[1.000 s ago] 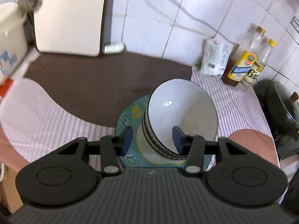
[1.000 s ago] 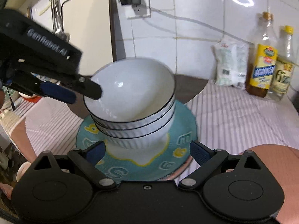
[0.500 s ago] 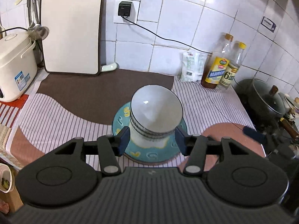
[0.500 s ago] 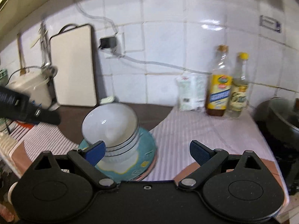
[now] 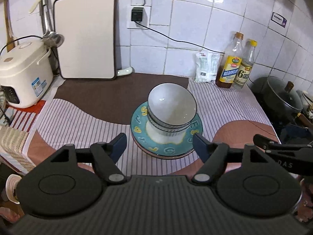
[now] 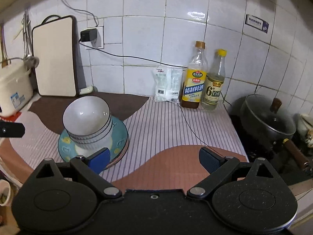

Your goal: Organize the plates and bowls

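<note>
The left gripper (image 5: 159,145) is spread wide and holds nothing, poised just short of the plate's near rim. The right gripper (image 6: 153,159) is also wide apart and empty, off to the right of the dishes. Nested white bowls (image 5: 171,110) with dark rims sit stacked on a teal plate (image 5: 169,149), near the middle of the striped bench (image 6: 176,125).

Both wrist cams look down-fwd, sharing bowls (image 5: 171,107) (image 6: 88,120).

rice cooker (image 6: 13,90) — cut off at left edge — plate (image 5: 166,148) centre hidden.
</note>
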`<action>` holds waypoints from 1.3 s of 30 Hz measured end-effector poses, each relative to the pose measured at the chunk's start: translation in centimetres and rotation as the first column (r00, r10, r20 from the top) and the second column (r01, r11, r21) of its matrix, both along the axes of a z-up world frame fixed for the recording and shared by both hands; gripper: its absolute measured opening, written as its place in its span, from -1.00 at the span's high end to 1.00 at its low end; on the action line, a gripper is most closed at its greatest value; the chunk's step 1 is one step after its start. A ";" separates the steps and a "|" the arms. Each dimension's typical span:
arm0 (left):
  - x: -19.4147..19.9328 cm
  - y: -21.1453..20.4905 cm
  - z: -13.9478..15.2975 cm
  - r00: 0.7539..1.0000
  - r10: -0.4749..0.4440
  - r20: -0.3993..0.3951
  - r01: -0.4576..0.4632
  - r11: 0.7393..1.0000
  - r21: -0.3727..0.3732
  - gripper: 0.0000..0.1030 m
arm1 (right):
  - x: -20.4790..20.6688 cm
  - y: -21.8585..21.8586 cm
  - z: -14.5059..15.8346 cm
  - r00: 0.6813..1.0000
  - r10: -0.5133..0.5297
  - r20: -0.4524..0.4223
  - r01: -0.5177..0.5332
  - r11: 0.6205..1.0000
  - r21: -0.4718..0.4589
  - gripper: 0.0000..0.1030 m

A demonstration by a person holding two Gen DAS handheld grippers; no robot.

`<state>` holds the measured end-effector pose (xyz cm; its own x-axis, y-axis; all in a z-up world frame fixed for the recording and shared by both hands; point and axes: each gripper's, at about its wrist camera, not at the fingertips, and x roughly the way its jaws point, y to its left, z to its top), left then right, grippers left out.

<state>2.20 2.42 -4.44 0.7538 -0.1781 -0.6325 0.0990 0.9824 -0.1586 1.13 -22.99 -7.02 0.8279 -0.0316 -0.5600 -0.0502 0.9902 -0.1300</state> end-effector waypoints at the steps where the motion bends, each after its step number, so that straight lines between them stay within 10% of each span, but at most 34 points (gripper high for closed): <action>1: -0.2 0.1 -0.1 1.000 0.011 0.004 -0.011 1.000 -0.002 -0.57 | -0.1 0.2 0.0 1.000 -0.002 -0.001 0.002 1.000 0.001 -0.93; 39: -3.9 -0.8 -2.9 0.994 0.055 0.091 -0.064 0.993 0.104 -0.92 | -4.9 -0.2 -0.1 0.985 -0.154 0.082 0.151 0.988 0.034 -0.95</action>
<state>-1.66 1.60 -7.31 0.8145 -0.0665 -0.5763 0.0491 0.9977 -0.0459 -3.82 -23.18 -7.10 0.8588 -0.1469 -0.4909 0.1117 0.9887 -0.1004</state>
